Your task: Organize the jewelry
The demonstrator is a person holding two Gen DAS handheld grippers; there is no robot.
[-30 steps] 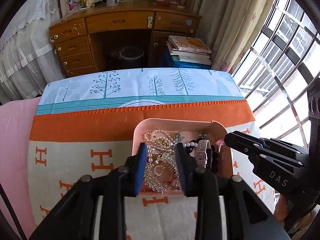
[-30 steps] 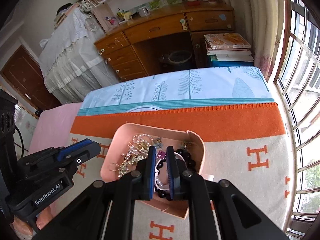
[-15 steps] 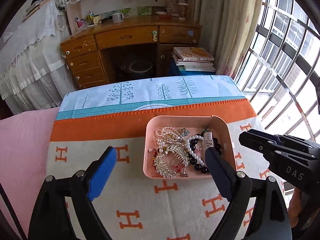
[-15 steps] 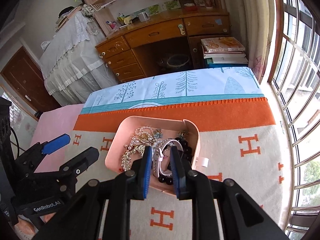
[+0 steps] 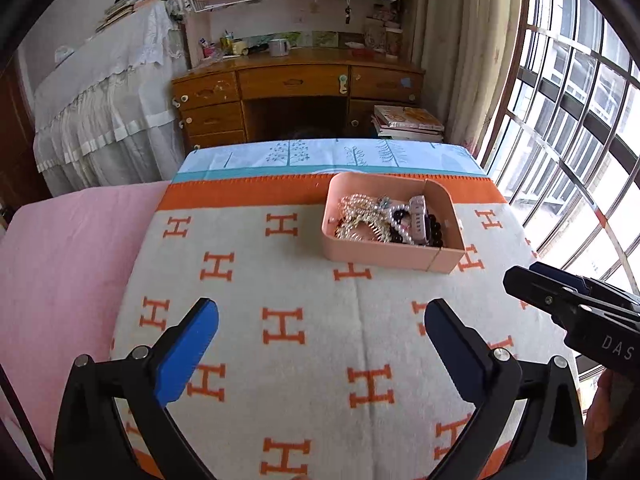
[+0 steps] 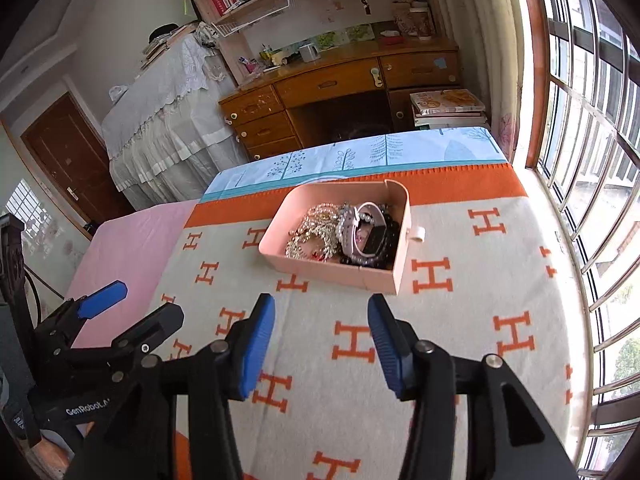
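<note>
One pink tray [image 5: 384,258] holds all the jewelry [image 5: 368,220] in a tangled heap: pearl strands, gold chains, dark beads and a pale watch [image 6: 362,226]. It sits on the blanket [image 5: 280,320] ahead of both tongs and well apart from them, ahead and to the right of the left tongs [image 5: 320,330], nearly straight ahead of the right tongs [image 6: 322,334]. Both pairs hang over bare blanket with nothing between their pads; the left jaws are spread wide and opening, the right jaws stand about half spread and are also opening. Nothing lies outside the tray except a small white piece [image 6: 416,234] just beside its right wall, so the sorting looks finished or nearly so. To do the next step well, I would approach one piece at a time, pinching a loop that sits free on top, because the chains will drag their neighbours. The tray's long side runs across the view, left to right, its far right corner slightly turned away.
</note>
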